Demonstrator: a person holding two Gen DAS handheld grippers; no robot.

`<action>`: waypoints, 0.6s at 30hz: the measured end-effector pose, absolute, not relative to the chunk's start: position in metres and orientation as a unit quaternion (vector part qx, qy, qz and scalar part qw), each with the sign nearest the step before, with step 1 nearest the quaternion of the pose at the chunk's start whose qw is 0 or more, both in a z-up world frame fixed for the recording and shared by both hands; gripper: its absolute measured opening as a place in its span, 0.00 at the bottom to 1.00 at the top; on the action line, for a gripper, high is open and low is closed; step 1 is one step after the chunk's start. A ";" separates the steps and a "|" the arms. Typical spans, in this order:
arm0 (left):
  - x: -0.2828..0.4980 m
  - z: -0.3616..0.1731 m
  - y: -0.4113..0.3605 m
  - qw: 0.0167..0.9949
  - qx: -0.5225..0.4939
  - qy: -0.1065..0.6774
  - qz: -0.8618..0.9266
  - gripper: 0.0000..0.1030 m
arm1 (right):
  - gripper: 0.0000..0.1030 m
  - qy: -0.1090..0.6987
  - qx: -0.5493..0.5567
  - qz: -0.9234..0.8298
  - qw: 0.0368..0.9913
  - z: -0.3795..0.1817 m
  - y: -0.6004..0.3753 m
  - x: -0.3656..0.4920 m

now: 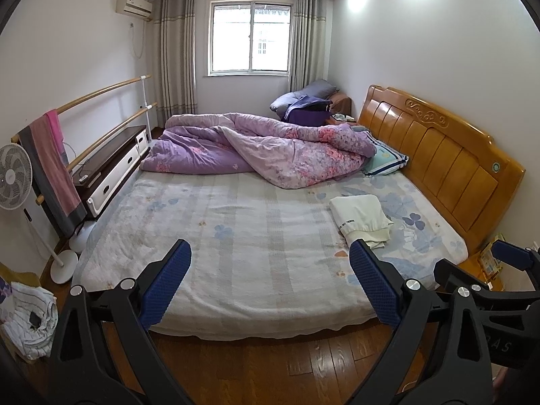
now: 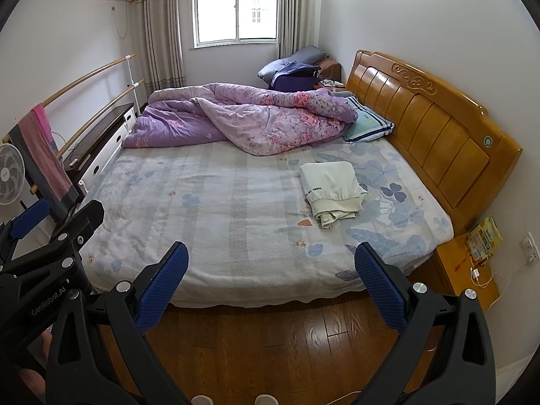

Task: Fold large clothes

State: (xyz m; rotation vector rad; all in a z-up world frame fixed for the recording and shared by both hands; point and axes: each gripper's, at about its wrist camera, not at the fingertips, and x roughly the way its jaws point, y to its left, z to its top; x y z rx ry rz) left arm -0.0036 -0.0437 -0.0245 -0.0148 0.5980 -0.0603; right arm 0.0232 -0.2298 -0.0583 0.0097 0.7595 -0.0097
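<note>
A folded cream-white garment (image 1: 362, 217) lies on the bed (image 1: 236, 236) near the headboard side; it also shows in the right wrist view (image 2: 332, 190). My left gripper (image 1: 270, 263) is open and empty, held over the floor before the bed's near edge. My right gripper (image 2: 270, 263) is open and empty too, at the same distance from the bed (image 2: 219, 209). The right gripper shows at the right edge of the left wrist view (image 1: 499, 270), and the left gripper at the left edge of the right wrist view (image 2: 50, 222). Neither touches the garment.
A crumpled purple floral quilt (image 1: 256, 148) and a pillow (image 1: 384, 158) lie at the bed's far side. A wooden headboard (image 1: 438, 148) and nightstand (image 2: 465, 270) stand right. A fan (image 1: 13, 175), towel rail (image 1: 54, 168) and pile of clothes (image 1: 27, 320) stand left.
</note>
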 end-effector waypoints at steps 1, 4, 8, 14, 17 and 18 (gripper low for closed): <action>-0.002 -0.025 -0.047 0.955 -0.008 0.296 -0.029 0.92 | 0.93 0.371 0.004 -0.003 0.929 -0.058 -0.233 0.024; 0.003 -0.026 -0.059 0.954 -0.007 0.299 -0.025 0.92 | 0.93 0.373 0.004 0.000 0.928 -0.060 -0.242 0.027; 0.009 -0.029 -0.075 0.951 -0.006 0.307 -0.021 0.92 | 0.93 0.378 0.004 0.009 0.926 -0.063 -0.262 0.037; 0.020 -0.036 -0.097 0.948 -0.007 0.316 -0.017 0.92 | 0.93 0.383 0.002 0.016 0.923 -0.068 -0.286 0.050; 0.025 -0.039 -0.106 0.948 -0.007 0.319 -0.015 0.92 | 0.93 0.386 0.002 0.019 0.922 -0.072 -0.296 0.056; 0.026 -0.040 -0.107 0.947 -0.006 0.320 -0.015 0.92 | 0.93 0.387 0.002 0.019 0.922 -0.072 -0.298 0.058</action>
